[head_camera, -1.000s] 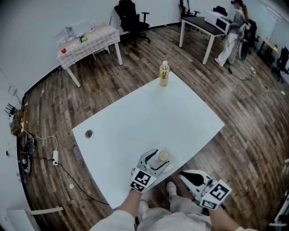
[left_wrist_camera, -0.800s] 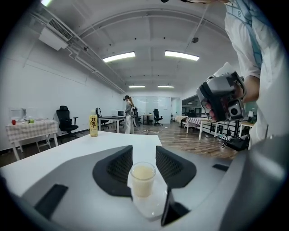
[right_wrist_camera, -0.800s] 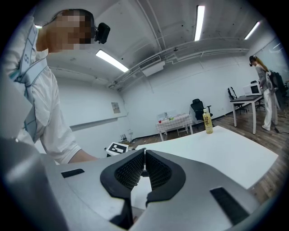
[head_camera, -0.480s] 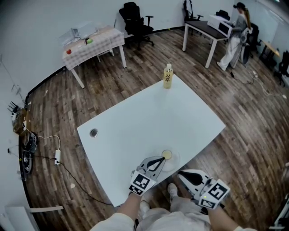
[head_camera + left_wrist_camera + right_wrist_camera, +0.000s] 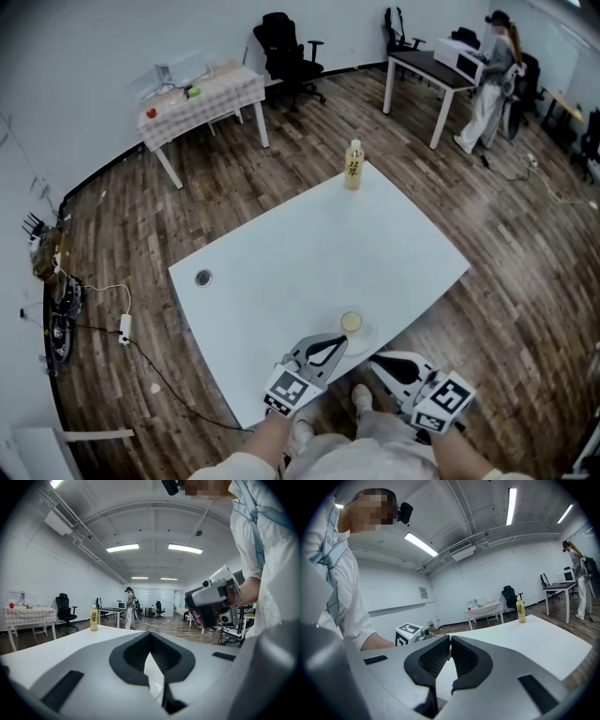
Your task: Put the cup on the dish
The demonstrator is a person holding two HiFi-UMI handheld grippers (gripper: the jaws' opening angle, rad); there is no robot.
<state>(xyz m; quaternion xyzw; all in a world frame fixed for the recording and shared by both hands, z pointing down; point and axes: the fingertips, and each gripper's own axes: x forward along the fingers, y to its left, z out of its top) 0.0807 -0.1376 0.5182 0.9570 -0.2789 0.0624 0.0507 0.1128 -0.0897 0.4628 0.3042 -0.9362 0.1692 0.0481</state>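
A small pale cup (image 5: 352,322) stands on a clear glass dish (image 5: 365,335) near the front edge of the white table (image 5: 309,258). My left gripper (image 5: 340,341) is shut and empty, its tips just short of the dish on the near left; in the left gripper view its jaws (image 5: 150,635) meet with nothing between them, and neither cup nor dish shows. My right gripper (image 5: 374,361) hangs off the table's front edge, right of the dish, shut and empty (image 5: 450,640).
A yellow-labelled bottle (image 5: 353,165) stands at the table's far corner. A cable hole (image 5: 203,277) sits in the table's left part. Beyond are a checked table (image 5: 202,94), an office chair (image 5: 286,52), and a person (image 5: 492,70) at a desk.
The left gripper stood open around the cup on the dish; it has drawn back toward the near edge and shut empty. The cup stays on the dish. The right gripper barely moved.
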